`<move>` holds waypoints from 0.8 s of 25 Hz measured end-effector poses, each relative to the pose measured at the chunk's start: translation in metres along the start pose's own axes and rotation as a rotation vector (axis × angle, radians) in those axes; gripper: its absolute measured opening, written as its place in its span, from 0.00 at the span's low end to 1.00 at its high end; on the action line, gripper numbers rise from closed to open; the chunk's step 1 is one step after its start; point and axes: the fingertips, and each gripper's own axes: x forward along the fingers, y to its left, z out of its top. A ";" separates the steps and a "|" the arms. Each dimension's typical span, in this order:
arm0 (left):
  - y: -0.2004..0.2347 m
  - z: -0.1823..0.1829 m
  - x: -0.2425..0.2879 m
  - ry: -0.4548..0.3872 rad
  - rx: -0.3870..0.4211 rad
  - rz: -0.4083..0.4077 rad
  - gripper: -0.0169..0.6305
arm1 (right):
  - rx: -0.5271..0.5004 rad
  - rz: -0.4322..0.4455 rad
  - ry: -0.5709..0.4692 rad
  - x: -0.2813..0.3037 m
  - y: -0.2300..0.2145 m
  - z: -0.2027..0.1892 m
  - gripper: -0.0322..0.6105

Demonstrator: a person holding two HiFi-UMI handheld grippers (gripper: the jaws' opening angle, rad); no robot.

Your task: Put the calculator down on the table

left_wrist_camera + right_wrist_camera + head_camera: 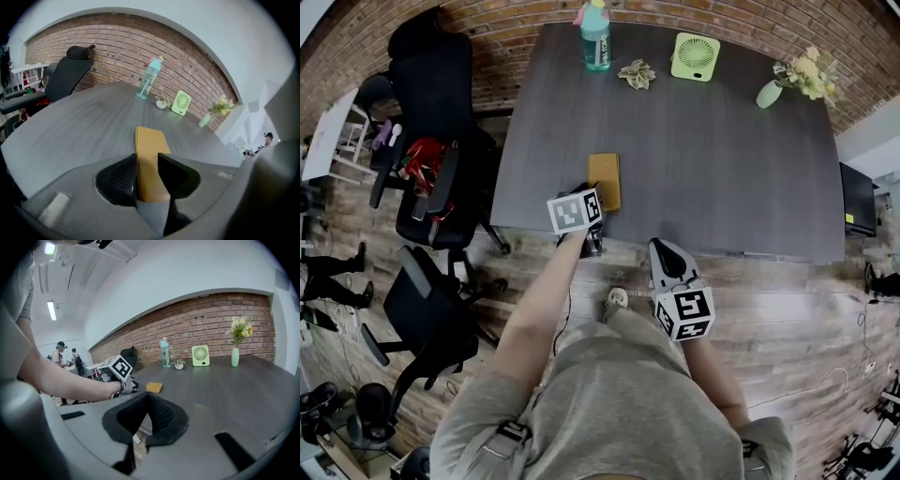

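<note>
The yellow calculator (604,180) lies flat on the dark table (712,178), just inside its near edge, with bare tabletop all around it. The left gripper (147,168) has its jaws spread astride the calculator's near end, grip released. The right gripper (147,397), held off the table's edge, is clenched and empty. The print on the bottle (596,37) at the far edge is illegible.

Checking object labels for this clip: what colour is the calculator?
Mustard yellow, plain; the calculator shows best in the left gripper view.
</note>
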 end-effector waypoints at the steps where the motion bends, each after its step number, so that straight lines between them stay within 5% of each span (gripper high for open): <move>1: -0.001 -0.001 -0.007 -0.009 -0.002 -0.007 0.24 | -0.001 -0.004 -0.002 -0.003 0.002 0.001 0.05; 7: -0.011 -0.011 -0.064 -0.087 0.026 -0.058 0.14 | -0.012 -0.022 -0.030 -0.026 0.026 0.005 0.05; 20: -0.034 -0.050 -0.214 -0.229 0.231 -0.165 0.08 | -0.019 -0.058 -0.091 -0.089 0.098 -0.009 0.05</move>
